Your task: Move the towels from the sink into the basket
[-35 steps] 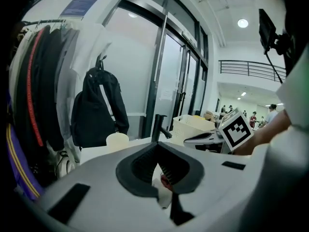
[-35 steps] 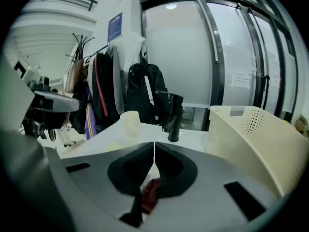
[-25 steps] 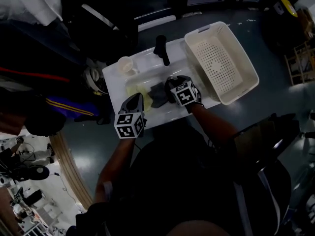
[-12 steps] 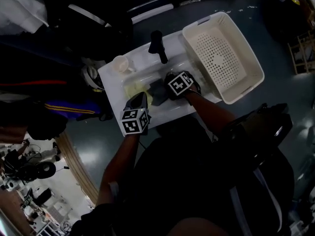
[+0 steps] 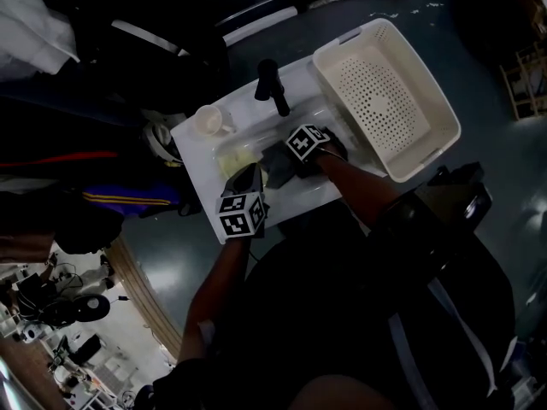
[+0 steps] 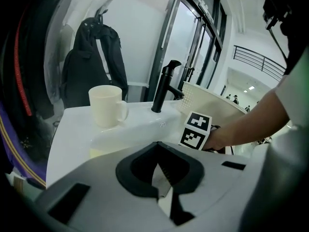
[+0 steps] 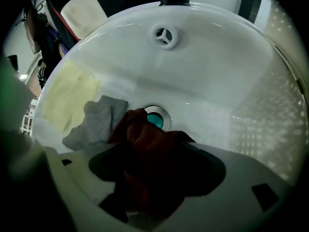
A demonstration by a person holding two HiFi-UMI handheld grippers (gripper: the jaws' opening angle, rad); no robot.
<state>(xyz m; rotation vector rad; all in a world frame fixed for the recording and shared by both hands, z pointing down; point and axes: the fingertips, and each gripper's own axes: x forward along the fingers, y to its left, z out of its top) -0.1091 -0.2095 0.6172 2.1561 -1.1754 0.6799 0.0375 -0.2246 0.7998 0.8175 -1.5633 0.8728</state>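
Can't make out much of the red towel: dark, bunched up, lower end lost in shadow under the right gripper. Lying in the sink at 6 o'clock of the drain, long axis roughly 12 to 6, between jaws just opened wide, not pinched. Grey towel at 9 o'clock of it, yellow towel beyond. Left gripper closed, empty. Basket at 2 o'clock of the sink.

Sink looked like glossy, smooth glazed ceramic, with a shiny metal drain ring. Towels were matt cloth: red towel crumpled, grey towel at the drain's 9 o'clock nubbly, yellow towel flatter. Basket matt perforated plastic. Tap matt black, mug smooth.
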